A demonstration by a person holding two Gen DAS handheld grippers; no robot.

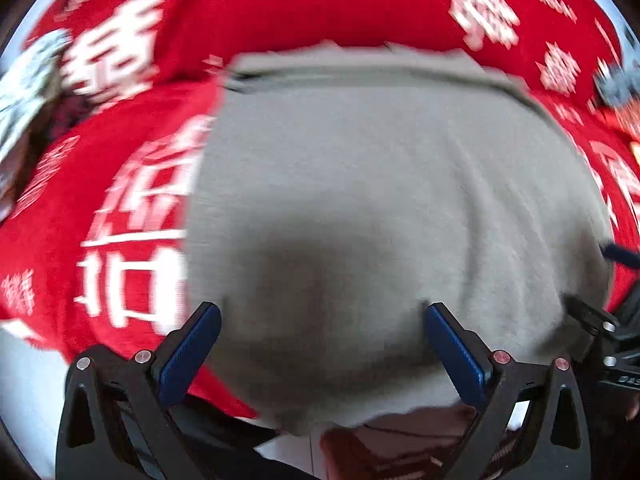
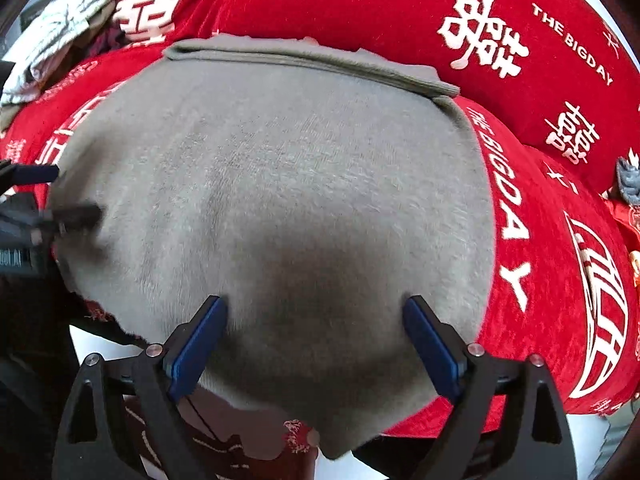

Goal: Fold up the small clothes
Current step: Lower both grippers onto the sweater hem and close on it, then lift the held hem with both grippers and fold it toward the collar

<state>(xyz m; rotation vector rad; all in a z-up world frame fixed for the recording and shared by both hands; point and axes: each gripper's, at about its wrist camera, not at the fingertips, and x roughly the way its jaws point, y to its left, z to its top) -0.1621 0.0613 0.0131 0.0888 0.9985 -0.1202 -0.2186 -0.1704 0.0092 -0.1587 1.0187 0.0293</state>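
Note:
A grey knitted garment [image 1: 360, 200] lies folded flat on the red cloth [image 1: 280, 4], with a doubled edge along its far side. My left gripper [image 1: 322, 310] hovers over its near part, jaws wide open, nothing between the blue pads. In the right wrist view the same grey garment [image 2: 280, 180] fills the middle. My right gripper [image 2: 316, 304] stands open over its near edge, also with nothing between its pads. The left gripper's blue fingers [image 2: 36, 174] show at that view's left edge, at the garment's side. The left wrist view is blurred.
The red cloth [image 2: 520, 40] bears white characters and lettering and rises in a fold behind the garment. A pale patterned garment [image 2: 68, 16] lies bunched at the far left. A small grey-blue object [image 2: 628, 184] sits at the right edge. A pale surface [image 2: 104, 344] shows past the cloth's near edge.

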